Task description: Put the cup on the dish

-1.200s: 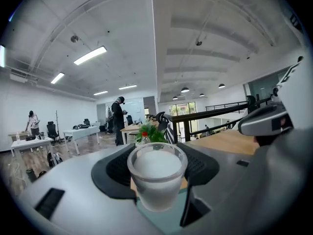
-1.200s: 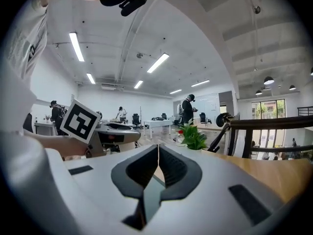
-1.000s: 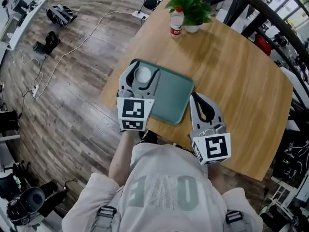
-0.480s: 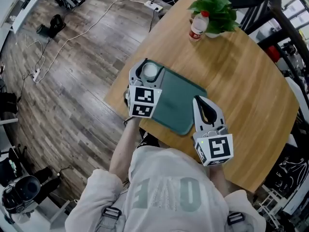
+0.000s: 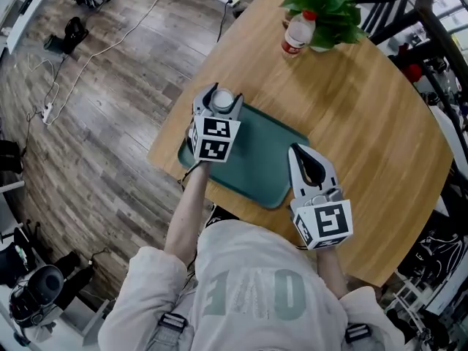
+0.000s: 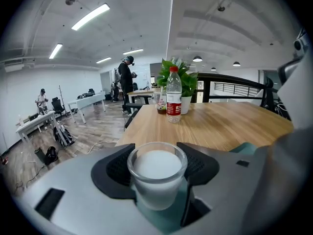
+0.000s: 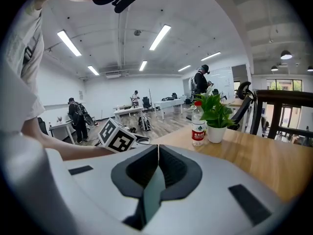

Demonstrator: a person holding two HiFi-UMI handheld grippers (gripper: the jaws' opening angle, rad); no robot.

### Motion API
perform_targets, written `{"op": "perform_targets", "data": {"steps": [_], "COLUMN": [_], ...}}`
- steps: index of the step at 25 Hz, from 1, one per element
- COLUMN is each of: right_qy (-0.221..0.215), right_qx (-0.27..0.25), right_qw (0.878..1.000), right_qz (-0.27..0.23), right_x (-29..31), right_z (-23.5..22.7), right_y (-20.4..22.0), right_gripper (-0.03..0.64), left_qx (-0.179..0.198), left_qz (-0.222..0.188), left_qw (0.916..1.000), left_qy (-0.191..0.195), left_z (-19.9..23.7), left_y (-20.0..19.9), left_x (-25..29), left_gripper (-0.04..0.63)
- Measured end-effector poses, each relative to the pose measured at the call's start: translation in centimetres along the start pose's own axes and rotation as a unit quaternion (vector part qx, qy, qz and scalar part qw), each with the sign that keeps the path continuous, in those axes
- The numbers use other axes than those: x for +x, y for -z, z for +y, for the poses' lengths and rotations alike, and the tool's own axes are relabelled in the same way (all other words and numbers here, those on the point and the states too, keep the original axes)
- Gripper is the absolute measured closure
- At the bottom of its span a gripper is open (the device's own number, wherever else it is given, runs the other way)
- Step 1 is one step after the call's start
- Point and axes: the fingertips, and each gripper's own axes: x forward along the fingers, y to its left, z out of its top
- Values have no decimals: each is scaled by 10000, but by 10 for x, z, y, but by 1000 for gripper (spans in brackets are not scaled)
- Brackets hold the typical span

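Note:
A clear glass cup (image 5: 221, 99) with white contents sits between the jaws of my left gripper (image 5: 219, 96), which is shut on it. The cup is over the far left corner of the green tray-like dish (image 5: 263, 159) on the round wooden table (image 5: 365, 115). In the left gripper view the cup (image 6: 157, 177) stands upright between the gripper's (image 6: 156, 166) black pads, with green below it; whether it rests on the dish I cannot tell. My right gripper (image 5: 294, 151) is at the dish's right edge, its jaws shut tip to tip (image 7: 157, 153) on nothing.
A water bottle (image 5: 295, 35) and a potted plant (image 5: 325, 9) stand at the table's far side. The table edge runs just left of the dish, with wooden floor and cables (image 5: 110, 42) beyond. People stand far back in the room (image 6: 126, 80).
My left gripper has carried the cup a little further out, toward the dish's far left corner. The right gripper has stayed at the dish's right edge. The head view has shifted.

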Motion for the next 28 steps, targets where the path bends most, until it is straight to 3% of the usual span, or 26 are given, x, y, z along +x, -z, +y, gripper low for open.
{"op": "perform_targets", "data": {"steps": [13,21,28], "right_qy": [80,40,91], "right_qx": [-18,-65,-103], "right_qw": [9998,9999,9999], "right_qz": [162,95,8], "right_x": [1,3,-1], "right_z": [-11,-6,-7], "right_y": [8,5,2], "right_gripper": [595,597,596], "left_qx": [105,-57,-175], "left_qz": [-32,4,-355], "left_qw": [9999,10000,9992], "left_qy": [-31,43,-68], "left_z": [-1,2,7], "left_y": [6,14,-7], "left_x": [13,10,1], "left_gripper": [327,326,305]}}
